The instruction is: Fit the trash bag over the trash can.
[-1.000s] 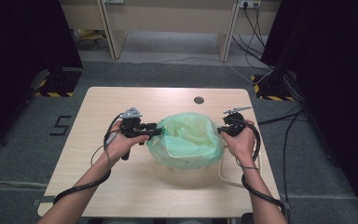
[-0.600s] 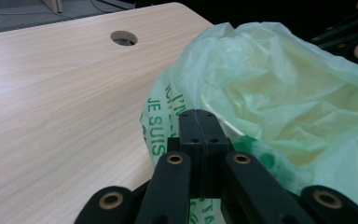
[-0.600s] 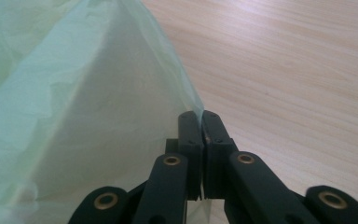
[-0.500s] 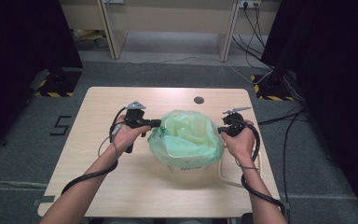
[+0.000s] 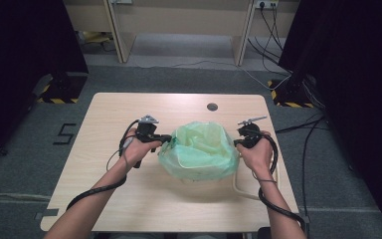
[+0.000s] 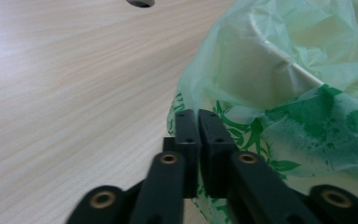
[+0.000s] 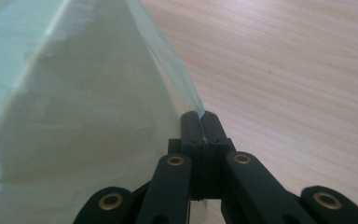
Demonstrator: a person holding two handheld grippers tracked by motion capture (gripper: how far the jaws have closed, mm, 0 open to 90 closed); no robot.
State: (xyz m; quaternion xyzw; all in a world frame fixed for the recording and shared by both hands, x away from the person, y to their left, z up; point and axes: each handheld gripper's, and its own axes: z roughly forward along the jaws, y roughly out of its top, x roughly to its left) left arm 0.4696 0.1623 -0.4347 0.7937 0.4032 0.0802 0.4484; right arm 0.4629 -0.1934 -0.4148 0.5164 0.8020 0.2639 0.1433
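A thin green bag (image 5: 199,149) lines a white bin that stands mid-table, and its film drapes over the bin's rim (image 6: 284,60). My left gripper (image 5: 168,139) is at the bag's left edge. Its jaws have just been opening a little, but the pads (image 6: 186,135) stay almost together with the printed film (image 6: 242,116) caught between them. My right gripper (image 5: 236,143) is at the bag's right edge, shut on a fold of the film (image 7: 168,70) that runs straight into its tips (image 7: 199,114).
The light wooden table (image 5: 129,109) has a round cable hole (image 5: 212,106) behind the bag. A pale loop of tubing (image 5: 238,186) lies by the bin's right side near my right forearm. Black cables trail from both grippers toward the table's near edge.
My left gripper has moved right and down to the bag's edge, and its jaws have come together on the film. The right gripper has stayed where it was, shut.
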